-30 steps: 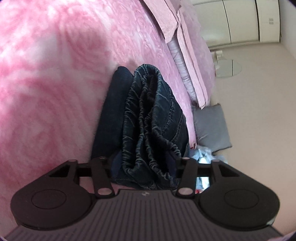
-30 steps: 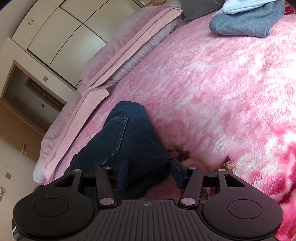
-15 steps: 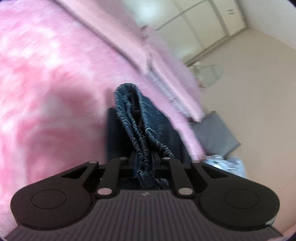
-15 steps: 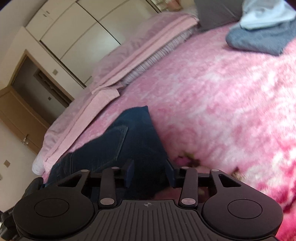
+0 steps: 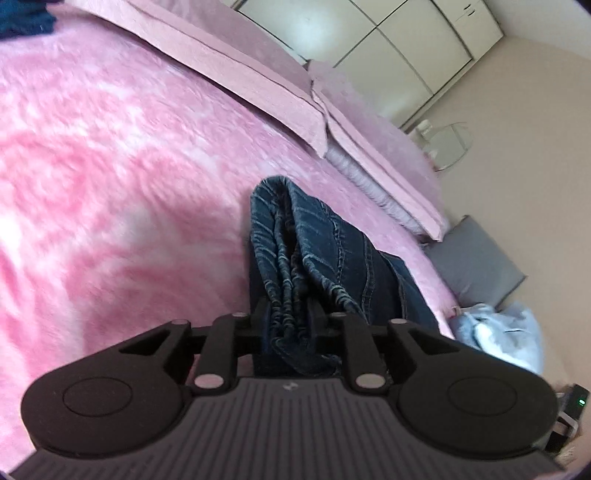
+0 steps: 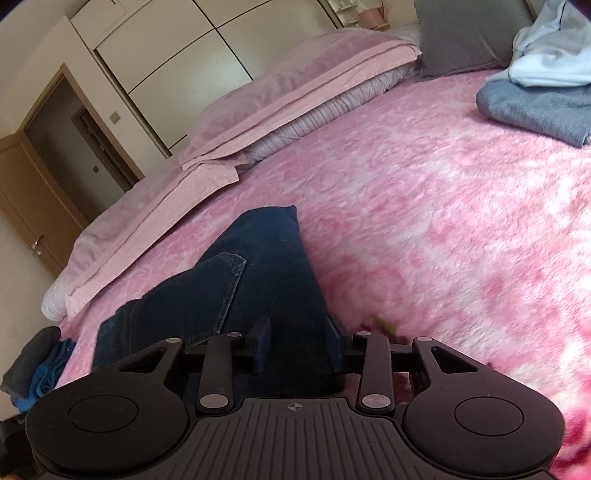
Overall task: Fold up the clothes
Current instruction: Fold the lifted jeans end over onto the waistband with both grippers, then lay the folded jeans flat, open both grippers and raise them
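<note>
Dark blue jeans (image 5: 332,251) lie bunched on the pink fluffy bedspread (image 5: 110,184). My left gripper (image 5: 288,310) is shut on the gathered elastic waistband, which stands up in a ridge between the fingers. In the right wrist view the jeans (image 6: 258,266) stretch away flat, a back pocket showing on their left. My right gripper (image 6: 297,332) is shut on the near end of the jeans, its fingers pressed against the fabric on both sides. What lies under the gripper bodies is hidden.
Pink pillows (image 6: 295,96) line the head of the bed. A grey folded garment (image 6: 535,107) with a light blue one (image 6: 554,51) on top sits far right, beside a grey cushion (image 6: 461,33). Blue and dark clothes (image 6: 40,362) lie at the left bed edge.
The left gripper closed on the jeans' waistband and swung, so the view tilted toward the pillows. The right gripper's fingers narrowed onto the jeans' end and it shifted slightly.
</note>
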`<control>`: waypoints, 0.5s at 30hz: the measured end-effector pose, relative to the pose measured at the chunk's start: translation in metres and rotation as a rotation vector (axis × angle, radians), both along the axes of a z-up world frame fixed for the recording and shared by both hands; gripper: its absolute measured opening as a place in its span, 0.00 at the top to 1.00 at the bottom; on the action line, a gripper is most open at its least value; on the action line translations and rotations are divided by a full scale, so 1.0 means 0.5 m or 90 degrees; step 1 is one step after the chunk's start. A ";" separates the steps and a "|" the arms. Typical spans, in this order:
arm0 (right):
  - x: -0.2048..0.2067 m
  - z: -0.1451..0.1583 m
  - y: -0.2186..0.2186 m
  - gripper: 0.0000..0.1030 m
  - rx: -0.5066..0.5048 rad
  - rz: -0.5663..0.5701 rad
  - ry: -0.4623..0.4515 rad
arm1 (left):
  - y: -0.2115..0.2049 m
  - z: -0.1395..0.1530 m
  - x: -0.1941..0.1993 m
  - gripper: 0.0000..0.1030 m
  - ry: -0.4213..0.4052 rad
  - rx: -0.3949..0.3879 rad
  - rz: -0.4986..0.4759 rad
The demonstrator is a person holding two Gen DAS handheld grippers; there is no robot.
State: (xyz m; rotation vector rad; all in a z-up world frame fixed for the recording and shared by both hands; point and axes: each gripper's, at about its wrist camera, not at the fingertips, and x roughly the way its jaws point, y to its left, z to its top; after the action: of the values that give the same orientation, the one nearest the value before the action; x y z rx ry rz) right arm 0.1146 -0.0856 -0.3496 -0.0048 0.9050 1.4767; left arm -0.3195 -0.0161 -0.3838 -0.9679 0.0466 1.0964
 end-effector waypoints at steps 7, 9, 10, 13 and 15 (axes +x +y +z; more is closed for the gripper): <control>-0.010 0.029 -0.057 0.65 0.039 0.009 -0.076 | -0.071 0.109 0.010 0.88 0.045 0.074 0.026; -0.037 0.035 -0.058 0.65 0.050 0.031 -0.126 | -0.077 0.132 0.046 0.88 0.075 0.096 -0.011; -0.052 0.034 -0.055 0.65 0.054 0.044 -0.144 | -0.074 0.138 0.069 0.88 0.095 0.102 -0.033; -0.097 0.027 -0.041 0.65 0.064 0.072 -0.194 | -0.055 0.107 0.115 0.93 0.182 0.076 -0.060; -0.120 0.001 -0.020 0.65 0.040 0.097 -0.232 | -0.044 0.062 0.126 0.97 0.252 0.066 -0.051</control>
State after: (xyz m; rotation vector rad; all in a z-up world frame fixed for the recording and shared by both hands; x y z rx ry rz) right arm 0.0548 -0.0956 -0.3491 -0.2927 0.5714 1.5797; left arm -0.2565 -0.0382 -0.3529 -0.6408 0.3454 1.1912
